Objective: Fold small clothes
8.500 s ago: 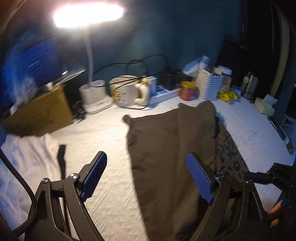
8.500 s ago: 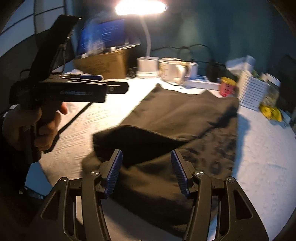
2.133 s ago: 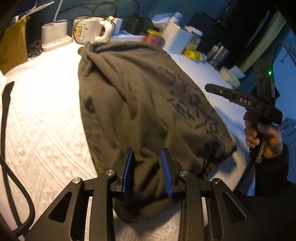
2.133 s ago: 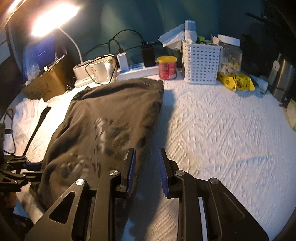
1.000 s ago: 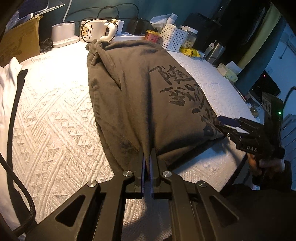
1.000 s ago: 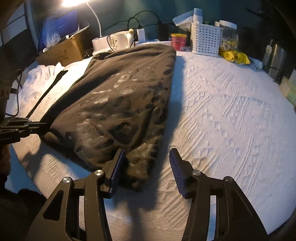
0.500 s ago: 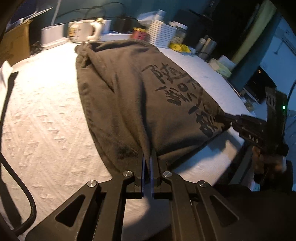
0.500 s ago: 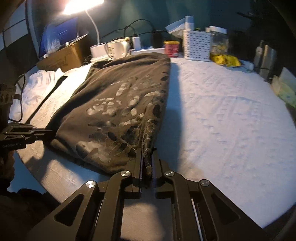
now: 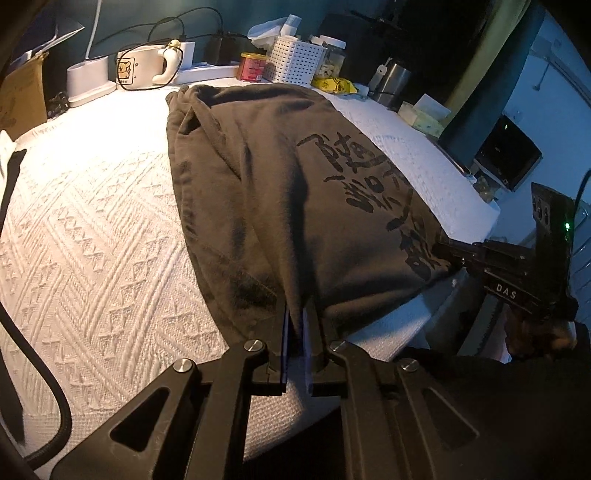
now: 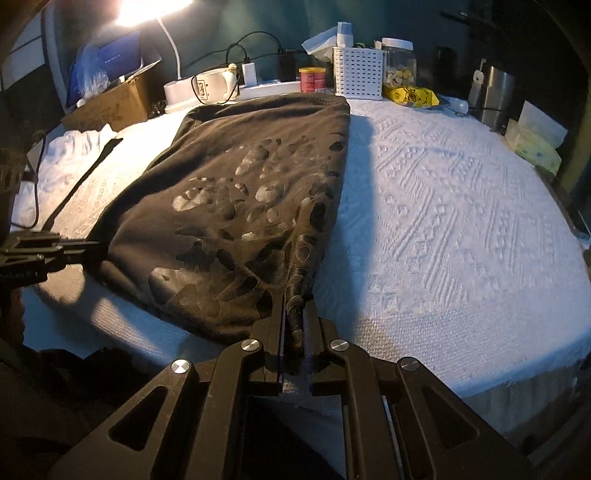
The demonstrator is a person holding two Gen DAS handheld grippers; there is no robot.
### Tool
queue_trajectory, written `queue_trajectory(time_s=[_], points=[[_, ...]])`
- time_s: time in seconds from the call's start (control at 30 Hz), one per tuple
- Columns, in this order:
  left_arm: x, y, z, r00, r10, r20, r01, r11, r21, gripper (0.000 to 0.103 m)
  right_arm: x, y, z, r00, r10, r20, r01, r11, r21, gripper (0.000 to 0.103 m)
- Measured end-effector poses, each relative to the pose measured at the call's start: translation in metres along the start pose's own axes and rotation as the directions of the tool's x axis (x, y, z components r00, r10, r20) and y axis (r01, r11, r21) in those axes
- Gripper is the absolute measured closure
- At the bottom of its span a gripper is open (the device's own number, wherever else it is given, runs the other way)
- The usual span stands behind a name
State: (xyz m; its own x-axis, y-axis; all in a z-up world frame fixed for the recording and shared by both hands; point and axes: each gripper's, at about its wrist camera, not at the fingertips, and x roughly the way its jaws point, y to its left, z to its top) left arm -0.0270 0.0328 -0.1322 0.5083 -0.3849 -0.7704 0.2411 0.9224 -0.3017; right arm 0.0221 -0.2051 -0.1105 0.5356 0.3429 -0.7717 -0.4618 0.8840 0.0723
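A dark grey-olive shirt with black printed characters lies lengthwise on the white textured table cover. My left gripper pinches its near hem at the left corner; the jaws are easing open a little, with cloth still pressed between the pads. In the right wrist view the shirt shows its glossy print, and my right gripper is shut on a bunched fold at the near right corner. Each gripper appears in the other's view: the right gripper, the left gripper. The hem sits at the table's near edge.
Along the back stand a mug, red can, white basket, jar, lamp and cardboard box. A white garment lies at the left. A steel cup and tissue packs sit at the right.
The right gripper, open a second ago around the near right corner, has shut on it. Both grippers have drawn the hem back toward the table's near edge.
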Motion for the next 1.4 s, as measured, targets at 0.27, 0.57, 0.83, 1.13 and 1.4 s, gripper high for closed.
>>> queue_trajectory(time_s=[0.27, 0.57, 0.83, 1.13, 1.4], points=[[-0.012, -0.008, 0.017, 0.975, 0.219, -0.03, -0.217, 0.975, 0.048, 0.052, 0.003, -0.007, 0.008, 0.999, 0.032, -0.013, -0.031, 0.997, 0.069, 0.089], [-0.023, 0.009, 0.04, 0.935, 0.356, 0.013, -0.354, 0.934, -0.055, 0.039, -0.006, -0.019, 0.021, 0.999, 0.054, 0.008, -0.054, 0.994, 0.099, 0.059], [-0.003, 0.017, 0.049, 0.906, 0.423, -0.035, -0.424, 0.902, -0.08, 0.039, -0.002, -0.027, 0.029, 0.997, 0.076, 0.005, -0.077, 0.992, 0.105, 0.058], [0.003, 0.018, 0.073, 0.888, 0.459, 0.018, -0.458, 0.888, -0.032, 0.039, -0.003, -0.045, 0.057, 0.996, 0.067, 0.054, -0.072, 0.992, 0.101, 0.046], [0.007, 0.033, 0.103, 0.919, 0.387, 0.073, -0.382, 0.922, -0.068, 0.039, 0.012, -0.057, 0.087, 0.998, 0.041, 0.056, -0.046, 0.995, 0.093, 0.045]])
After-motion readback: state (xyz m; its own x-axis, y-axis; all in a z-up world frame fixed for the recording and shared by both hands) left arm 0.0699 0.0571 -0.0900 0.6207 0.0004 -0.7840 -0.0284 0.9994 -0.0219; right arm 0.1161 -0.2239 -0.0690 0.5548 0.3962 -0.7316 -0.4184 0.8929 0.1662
